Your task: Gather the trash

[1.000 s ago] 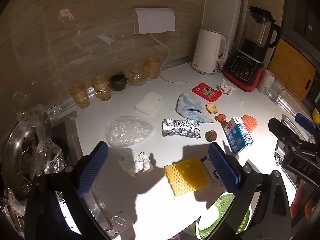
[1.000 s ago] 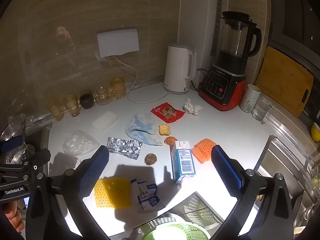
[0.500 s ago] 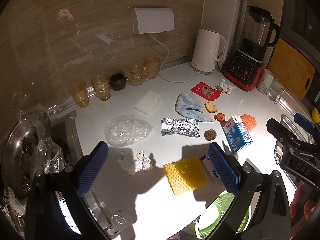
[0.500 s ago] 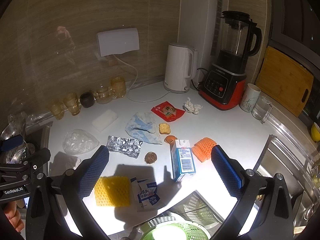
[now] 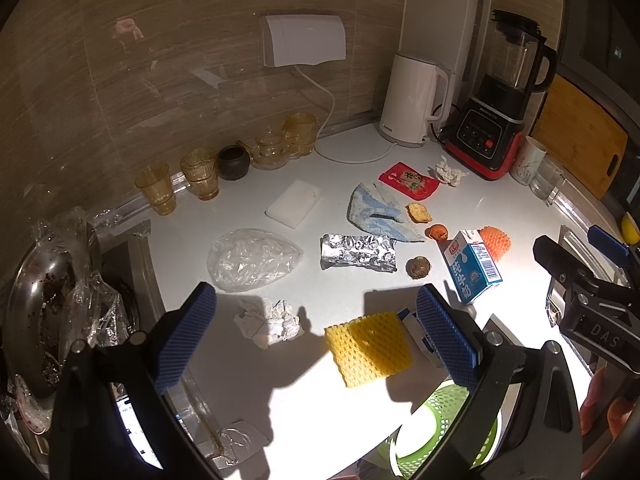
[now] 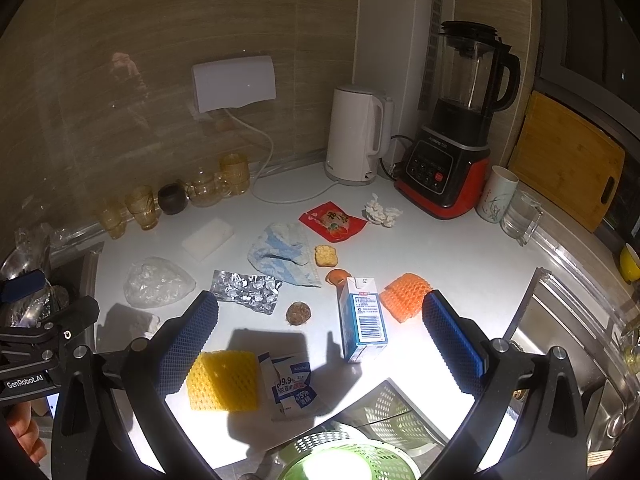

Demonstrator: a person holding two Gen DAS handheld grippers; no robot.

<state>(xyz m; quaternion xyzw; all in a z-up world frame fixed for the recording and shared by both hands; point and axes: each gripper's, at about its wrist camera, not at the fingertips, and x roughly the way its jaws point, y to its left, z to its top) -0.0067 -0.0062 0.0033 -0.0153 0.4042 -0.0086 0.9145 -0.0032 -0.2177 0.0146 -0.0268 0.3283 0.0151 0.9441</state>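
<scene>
Both grippers hang above the near counter edge with jaws spread wide and nothing between them. Under the left gripper (image 5: 316, 338) lie a crumpled tissue (image 5: 269, 320) and yellow foam net (image 5: 370, 348); under the right gripper (image 6: 320, 344), a torn wrapper (image 6: 291, 386) and upright milk carton (image 6: 362, 318). A green basket (image 6: 346, 460) sits below the edge. Bare white counter (image 6: 452, 256) opens toward the blender (image 6: 454, 152).

Open left gripper (image 5: 316, 332) hovers above a white countertop (image 5: 472, 200) strewn with trash: crumpled tissue (image 5: 270, 322), yellow foam net (image 5: 370, 348), foil wrapper (image 5: 358, 252), milk carton (image 5: 472, 266), clear plastic bag (image 5: 250, 258).
</scene>
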